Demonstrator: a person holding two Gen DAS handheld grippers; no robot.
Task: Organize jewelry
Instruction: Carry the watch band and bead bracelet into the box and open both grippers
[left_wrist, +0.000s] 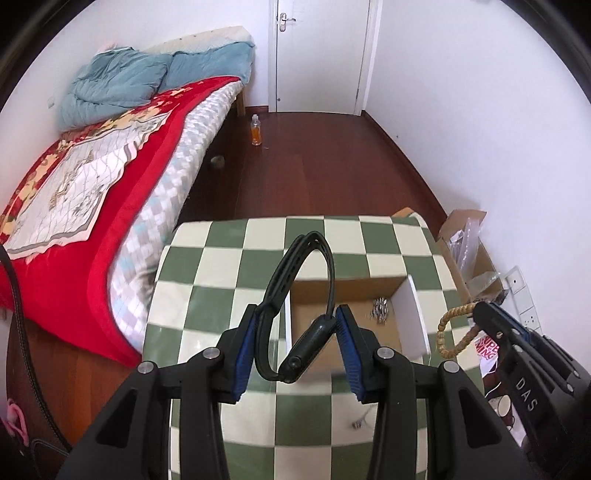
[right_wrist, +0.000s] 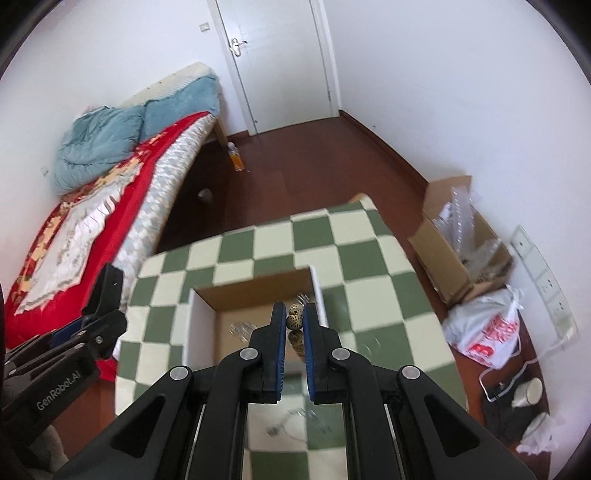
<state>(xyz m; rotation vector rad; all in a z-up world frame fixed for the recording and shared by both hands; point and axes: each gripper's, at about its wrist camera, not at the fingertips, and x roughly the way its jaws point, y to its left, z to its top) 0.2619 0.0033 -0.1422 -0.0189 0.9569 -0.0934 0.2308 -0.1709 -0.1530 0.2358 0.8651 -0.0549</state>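
My left gripper (left_wrist: 295, 325) is shut on a black smartwatch (left_wrist: 295, 306), its strap looping up between the blue pads, held above the near-left edge of an open cardboard box (left_wrist: 343, 291). My right gripper (right_wrist: 295, 317) is shut on a tan beaded bracelet (right_wrist: 295, 318), held over the same box (right_wrist: 258, 291); in the left wrist view the bracelet (left_wrist: 452, 332) hangs from the right gripper (left_wrist: 476, 314) at the right. A small silvery jewelry piece (left_wrist: 380, 312) lies inside the box. A thin chain (right_wrist: 284, 428) lies on the checkered tablecloth (right_wrist: 351, 251) near me.
The table has a green and cream checkered cloth (left_wrist: 229, 280). A bed with a red blanket (left_wrist: 110, 177) stands to the left. An orange bottle (left_wrist: 255, 130) stands on the wood floor. A cardboard carton (right_wrist: 454, 243) and a plastic bag (right_wrist: 484, 328) lie at the right by the wall.
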